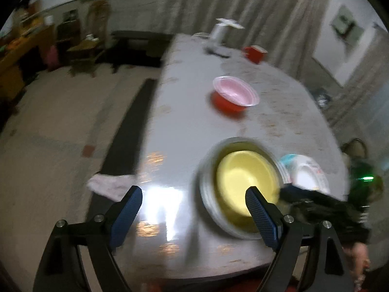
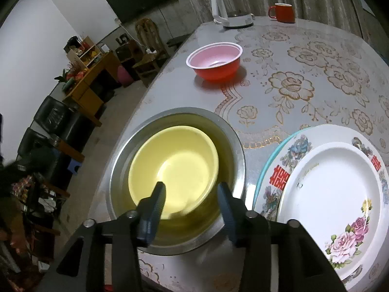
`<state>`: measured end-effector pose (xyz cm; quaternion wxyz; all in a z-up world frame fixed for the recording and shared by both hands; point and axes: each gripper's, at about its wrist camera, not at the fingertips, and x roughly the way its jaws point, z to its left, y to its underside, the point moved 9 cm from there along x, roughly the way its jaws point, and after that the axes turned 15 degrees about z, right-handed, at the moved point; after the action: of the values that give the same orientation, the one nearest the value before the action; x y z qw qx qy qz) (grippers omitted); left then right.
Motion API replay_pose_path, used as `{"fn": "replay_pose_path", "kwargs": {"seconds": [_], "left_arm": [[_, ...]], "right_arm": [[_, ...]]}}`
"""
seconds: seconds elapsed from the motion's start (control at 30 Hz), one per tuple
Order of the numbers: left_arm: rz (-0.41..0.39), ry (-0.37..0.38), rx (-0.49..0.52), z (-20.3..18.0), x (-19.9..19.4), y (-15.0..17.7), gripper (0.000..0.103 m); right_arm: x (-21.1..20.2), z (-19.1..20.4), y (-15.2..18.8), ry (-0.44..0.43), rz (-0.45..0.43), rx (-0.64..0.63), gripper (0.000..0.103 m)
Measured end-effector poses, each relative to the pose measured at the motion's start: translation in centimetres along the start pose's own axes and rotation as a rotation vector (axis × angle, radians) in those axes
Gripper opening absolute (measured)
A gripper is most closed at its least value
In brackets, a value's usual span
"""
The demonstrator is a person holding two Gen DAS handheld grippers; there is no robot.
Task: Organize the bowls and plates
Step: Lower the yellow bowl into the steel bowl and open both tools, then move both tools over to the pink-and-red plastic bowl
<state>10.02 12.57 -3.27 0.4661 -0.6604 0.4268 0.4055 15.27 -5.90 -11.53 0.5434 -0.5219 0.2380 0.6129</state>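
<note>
- Left gripper (image 1: 194,209): jaws spread wide, nothing between them but bare tabletop; low centre of the left wrist view, blurred.
- Right gripper (image 2: 192,204): jaws partly apart, pads clear of everything, poised over the near rim of the steel bowl; bottom centre of the right wrist view.
- Table (image 2: 304,56) with a rose-patterned cover: fills the middle and right of both views.
- Stack of plates (image 2: 335,194): lower right of the right wrist view, a white rose-printed plate on top of a larger flowered one, a teal rim showing under both; just beside the steel bowl.
- Steel bowl (image 2: 233,150): centre of the frame, on the table near its left edge.
- Yellow bowl (image 2: 175,168): nested inside the steel bowl, upright.
- Red bowl (image 2: 215,60) with pink inside: upper centre, alone, well apart from the nested pair.
- White kettle (image 2: 231,7): top centre, at the table's far end.
- Red mug (image 2: 282,12): top right, near the kettle.
</note>
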Motion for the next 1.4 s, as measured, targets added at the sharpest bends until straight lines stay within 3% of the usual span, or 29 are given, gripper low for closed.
{"fn": "replay_pose_path", "kwargs": {"seconds": [0.07, 0.1, 0.3, 0.4, 0.6, 0.93, 1.2, 1.4], "left_arm": [[0.004, -0.055, -0.05, 2.4, 0.8, 0.1, 0.087], [0.007, -0.048, -0.086, 3.4, 1.4, 0.0, 0.088], [0.01, 0.185, -0.196, 2.8, 5.1, -1.4, 0.09], [0.01, 0.213, -0.178, 1.0, 6.3, -2.5, 0.09], [-0.046, 0.162, -0.135, -1.4, 6.7, -5.3, 0.095], [-0.052, 0.138, -0.083, -2.5, 7.3, -8.3, 0.095], [-0.051, 0.122, -0.029, -3.7, 7.9, -11.3, 0.095], [-0.05, 0.044, 0.021, -4.6, 8.9, -13.5, 0.095]], "right_arm": [[-0.5, 0.0, -0.2, 0.015, -0.021, -0.005, 0.053], [-0.7, -0.1, -0.3, 0.021, -0.031, -0.006, 0.055], [-2.7, -0.9, -2.4, 0.09, -0.131, -0.008, 0.055], [-3.0, -1.8, -3.2, 0.136, -0.143, 0.009, 0.056], [-2.9, -3.4, -4.3, 0.175, -0.134, 0.059, 0.056], [-2.0, -4.4, -6.4, 0.223, -0.111, 0.073, 0.056], [-1.3, -5.7, -9.3, 0.176, -0.083, 0.111, 0.056], [-1.1, -6.9, -11.4, 0.165, -0.079, 0.133, 0.056]]}}
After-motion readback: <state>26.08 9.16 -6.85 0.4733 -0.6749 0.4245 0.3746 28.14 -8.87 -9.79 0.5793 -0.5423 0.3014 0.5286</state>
